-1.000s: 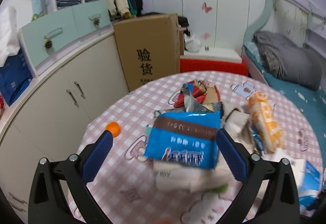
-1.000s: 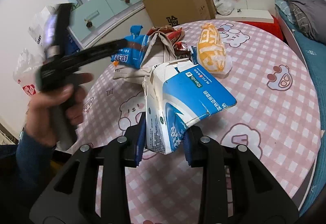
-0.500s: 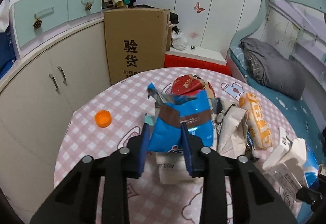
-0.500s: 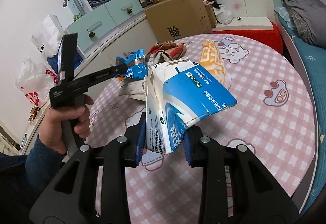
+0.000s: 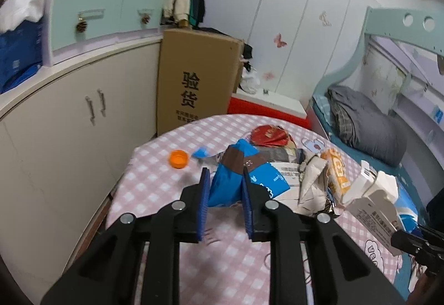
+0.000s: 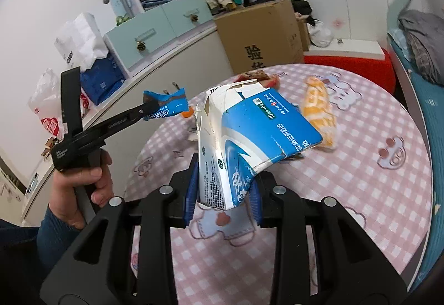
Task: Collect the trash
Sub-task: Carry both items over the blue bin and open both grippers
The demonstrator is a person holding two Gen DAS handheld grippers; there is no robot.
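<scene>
Gripping one blue wrapper (image 5: pixel 230 182), left gripper (image 5: pixel 225 188) closing, right gripper (image 6: pixel 223 194) clamping one carton (image 6: pixel 249 135)

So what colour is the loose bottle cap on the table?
Orange; the bottle cap shows best in the left wrist view.

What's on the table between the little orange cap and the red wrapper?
In the left wrist view, a small blue scrap lies between the orange cap and the red wrapper, with pink checked tablecloth around it.

Pink-and-white checked surface (image 5: pixel 155 185); blue-and-brown wrapper (image 5: pixel 233 180); blue-and-white carton (image 6: pixel 249 144); orange cap (image 5: pixel 179 158); brown box (image 5: pixel 194 82).
</scene>
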